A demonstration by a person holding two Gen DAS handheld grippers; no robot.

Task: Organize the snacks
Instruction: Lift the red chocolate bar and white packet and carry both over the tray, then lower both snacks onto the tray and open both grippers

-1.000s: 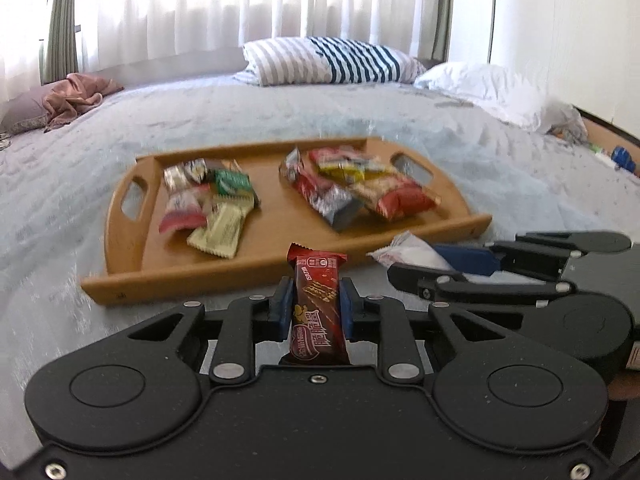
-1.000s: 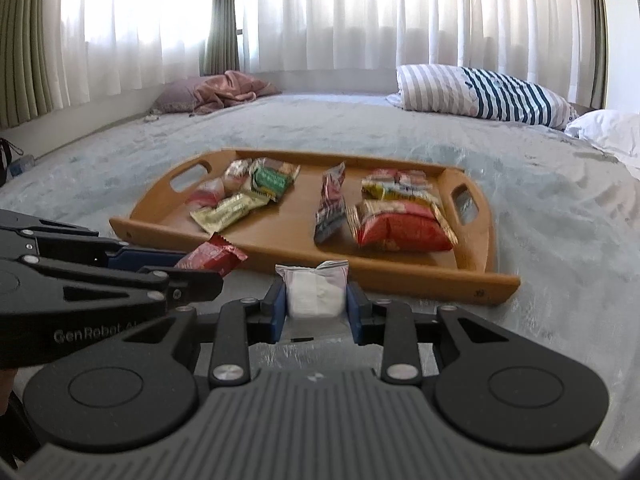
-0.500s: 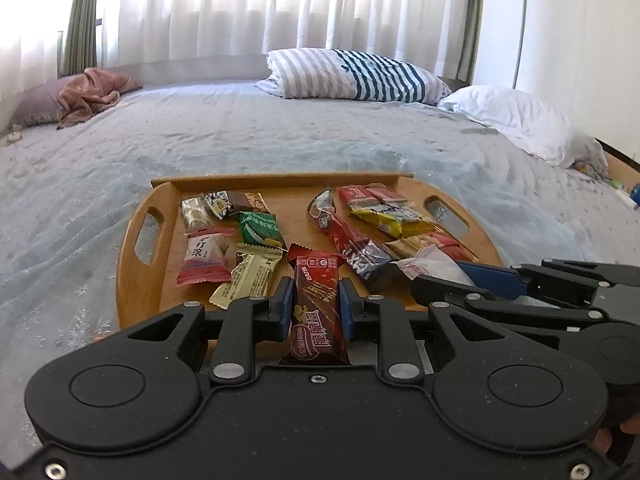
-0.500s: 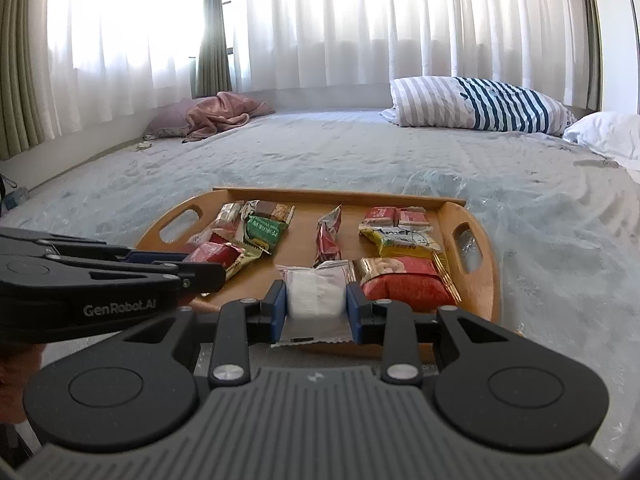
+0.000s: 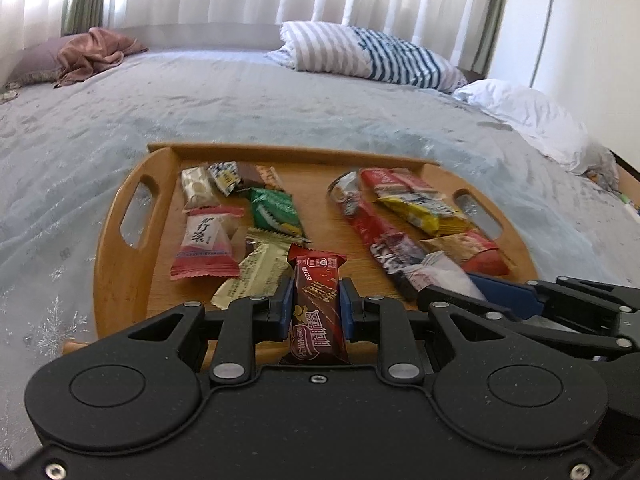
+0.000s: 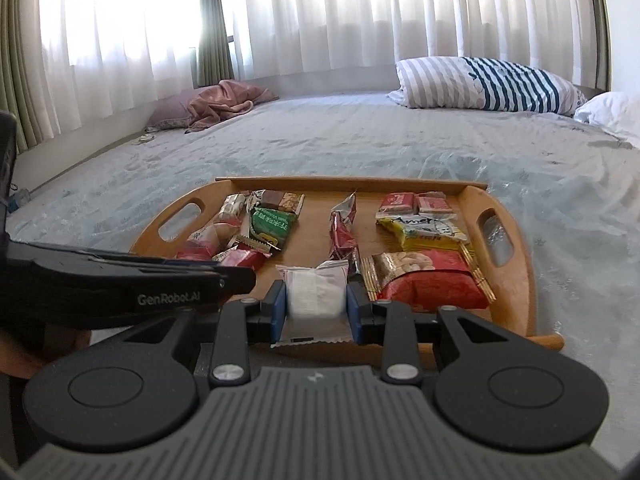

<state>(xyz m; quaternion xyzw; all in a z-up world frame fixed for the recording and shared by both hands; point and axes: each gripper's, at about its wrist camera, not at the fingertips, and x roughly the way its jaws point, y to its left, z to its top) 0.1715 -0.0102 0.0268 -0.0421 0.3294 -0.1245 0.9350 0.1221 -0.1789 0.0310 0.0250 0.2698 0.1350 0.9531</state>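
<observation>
Snacks: assorted wrapped packets lie on oval wooden tray (image 5: 120, 264).
Left gripper (image 5: 316, 304): pinching red-brown chocolate bar (image 5: 318, 312).
Right gripper (image 6: 316, 300): pinching white sachet (image 6: 314, 290).

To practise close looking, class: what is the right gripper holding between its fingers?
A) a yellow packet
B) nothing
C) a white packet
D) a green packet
C: in the right wrist view the right gripper is shut on a white packet, above the near edge of the wooden tray.

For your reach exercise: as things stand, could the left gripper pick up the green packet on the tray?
Probably not yet: the left gripper is shut on a red wafer bar. The green packet lies uncovered ahead on the tray.
</observation>
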